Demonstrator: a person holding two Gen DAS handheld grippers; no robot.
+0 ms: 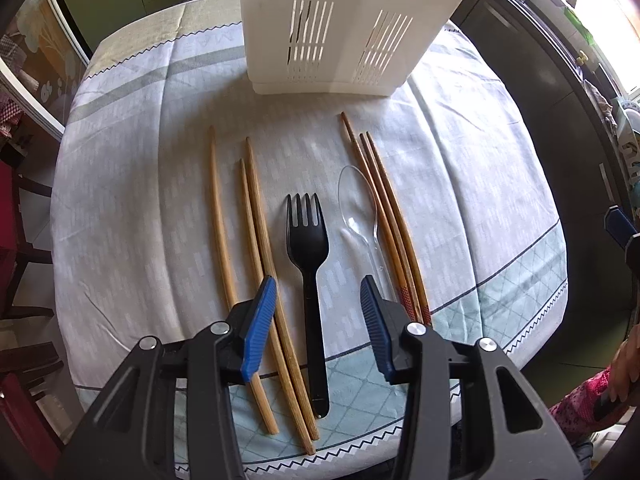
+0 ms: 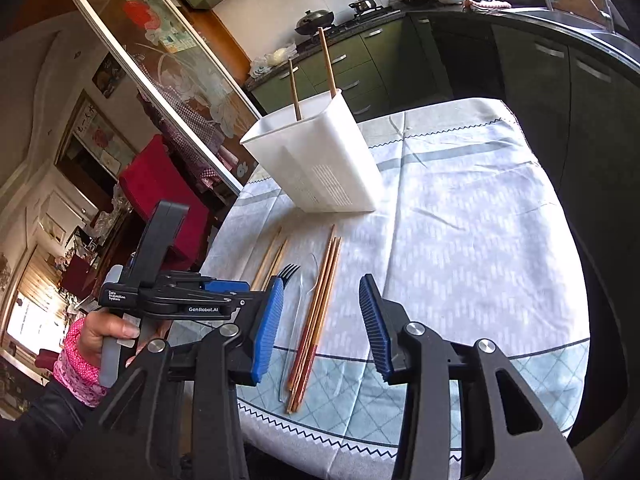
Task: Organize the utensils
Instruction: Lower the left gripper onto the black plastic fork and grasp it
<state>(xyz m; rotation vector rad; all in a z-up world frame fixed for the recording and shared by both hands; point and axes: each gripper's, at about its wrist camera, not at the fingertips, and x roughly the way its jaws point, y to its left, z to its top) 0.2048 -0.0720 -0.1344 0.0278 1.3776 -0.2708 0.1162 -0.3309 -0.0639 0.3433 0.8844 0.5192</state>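
Note:
A white slotted utensil holder [image 1: 340, 28] stands at the far side of the table; in the right wrist view [image 2: 320, 164] two chopsticks [image 2: 328, 62] stick up out of it. On the cloth lie three light chopsticks [image 1: 256, 240], a black plastic fork [image 1: 308, 248], a clear plastic spoon [image 1: 360, 216] and three darker chopsticks [image 1: 388, 224]. My left gripper [image 1: 318, 300] is open above the fork's handle. My right gripper [image 2: 322, 308] is open and empty above the darker chopsticks [image 2: 316, 312], to the right of the left gripper [image 2: 216, 296].
The round table is covered by a white and pale green cloth [image 1: 480, 200]. Dark kitchen cabinets [image 2: 540, 80] stand to the right and behind. A red chair [image 2: 160, 184] and a glass door [image 2: 160, 72] are on the left.

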